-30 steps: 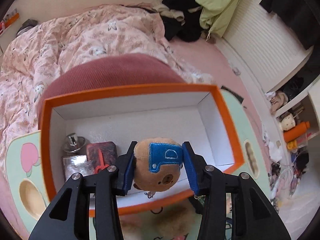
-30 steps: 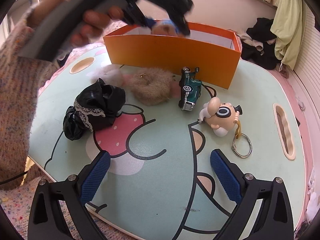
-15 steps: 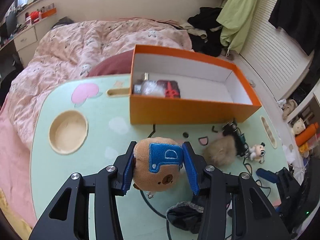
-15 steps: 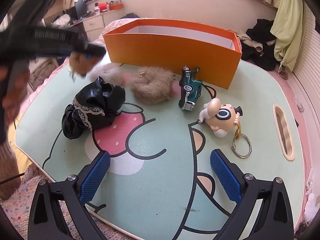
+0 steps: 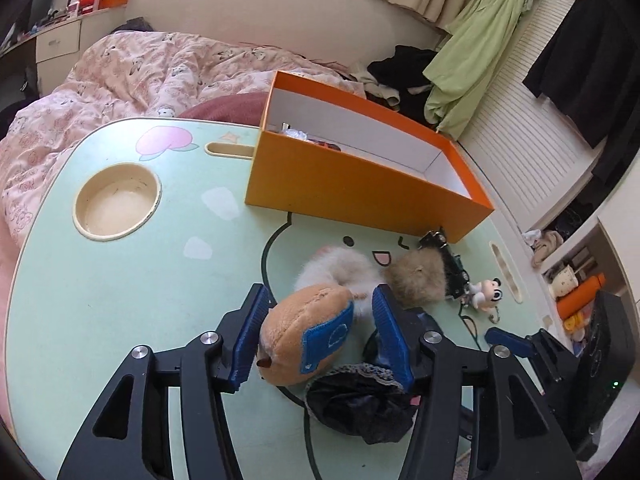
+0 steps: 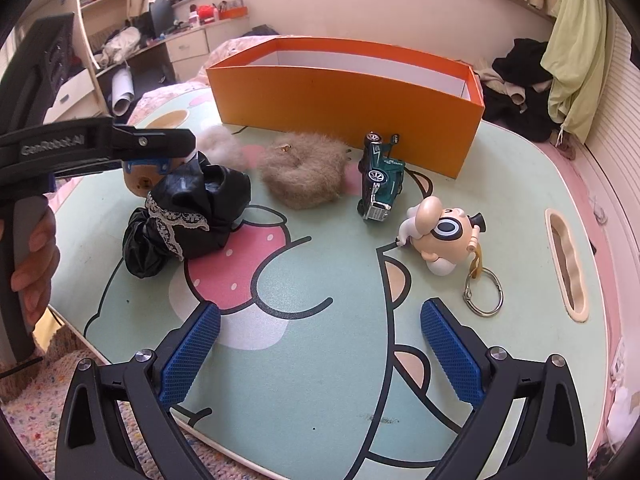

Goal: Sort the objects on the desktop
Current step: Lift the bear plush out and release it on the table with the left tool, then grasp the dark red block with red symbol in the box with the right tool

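On table: my left gripper (image 5: pixel 316 332), jaws opening, plush (image 5: pixel 304 336) loose between them, tipped onto left pad, right pad clear. Risk: plush rolls against black pouch (image 5: pixel 360 400) once released. My right gripper (image 6: pixel 316 356) wide, empty. Orange box (image 5: pixel 360 188): few small items at far end, mostly hidden behind wall

Ahead of the wide-spread right gripper (image 6: pixel 318 350), with nothing between its jaws, a mint cartoon-printed table (image 6: pixel 312 360) is seen. A black lace-trimmed pouch (image 6: pixel 188 220) lies ahead-left, a beige fur scrunchie (image 6: pixel 306 172) and green toy car (image 6: pixel 380 178) straight ahead, a figurine keychain (image 6: pixel 440 234) ahead-right, an orange box (image 6: pixel 344 98) beyond.
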The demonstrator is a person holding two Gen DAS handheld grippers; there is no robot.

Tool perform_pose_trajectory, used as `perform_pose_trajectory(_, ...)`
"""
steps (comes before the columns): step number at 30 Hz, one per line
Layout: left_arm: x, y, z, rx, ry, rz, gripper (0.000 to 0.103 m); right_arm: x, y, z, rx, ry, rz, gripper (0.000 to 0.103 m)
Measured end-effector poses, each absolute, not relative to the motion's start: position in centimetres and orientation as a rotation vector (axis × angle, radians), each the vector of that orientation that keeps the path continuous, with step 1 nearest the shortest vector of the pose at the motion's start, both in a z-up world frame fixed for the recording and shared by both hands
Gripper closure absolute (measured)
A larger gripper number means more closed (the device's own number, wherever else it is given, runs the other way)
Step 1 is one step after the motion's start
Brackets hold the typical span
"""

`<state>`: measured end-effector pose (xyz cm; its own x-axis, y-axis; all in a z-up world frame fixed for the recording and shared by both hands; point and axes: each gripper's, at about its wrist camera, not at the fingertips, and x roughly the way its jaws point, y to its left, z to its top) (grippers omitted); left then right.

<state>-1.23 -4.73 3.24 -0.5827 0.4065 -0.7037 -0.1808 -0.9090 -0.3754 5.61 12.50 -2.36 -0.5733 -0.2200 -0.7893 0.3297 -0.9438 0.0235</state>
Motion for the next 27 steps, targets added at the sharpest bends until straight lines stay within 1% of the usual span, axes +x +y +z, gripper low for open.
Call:
perform_pose_trajectory(4, -0.3, -5.8, 3.8, -1.201, -0.432, 2.511, 0.036, 5.6, 12.5, -2.3, 1.246, 0.18, -2.534, 0.003)
perform_pose_trajectory(6, 0.4, -6.4, 3.6, -1.216, -0.419, 2.535, 0.025, 5.6, 12.5, -2.3, 1.246, 0.172, -2.533, 0.003)
perform_pose_trajectory(9, 1.2, -7.3, 2.4, -1.253, -0.41, 2.561, 0.024, 5.5, 12.6, -2.0, 1.246, 0.136, -2.524, 0.004)
perform_pose_trajectory(12, 1.9, -8.1, 1.3, -1.249, -0.456, 2.575, 0.024, 5.3, 12.7, -0.9, 1.233, 0.128, -2.546, 0.014)
perform_pose_trajectory(14, 1.9, -8.3, 1.3, -1.238, -0.429, 2.631, 0.024, 5.0, 12.7, 0.6, 1.201, 0.111, -2.538, 0.015)
perform_pose_trajectory(18, 1.7, -7.9, 1.3, -1.255, -0.395, 2.703, 0.024, 3.0, 13.3, 5.1, 1.119, -0.048, -2.501, 0.015)
perform_pose_trajectory(21, 2.1, -7.8, 1.2, -1.244, -0.38, 2.773, 0.024, -0.2, 13.4, 8.3, 1.081, -0.164, -2.506, 0.015)
perform_pose_trajectory(23, 2.5, -7.6, 1.5, -1.216, -0.372, 2.805, 0.024, -3.6, 13.1, 9.3, 1.126, -0.23, -2.502, 0.015)
perform_pose_trajectory(26, 3.2, -6.5, 2.0, -1.168, -0.333, 2.793, 0.024, -9.4, 12.0, 8.6, 1.287, -0.367, -2.426, 0.015)
perform_pose_trajectory(27, 3.4, -6.2, 2.2, -1.152, -0.325, 2.791, 0.024, -11.2, 11.6, 8.0, 1.345, -0.406, -2.395, 0.019)
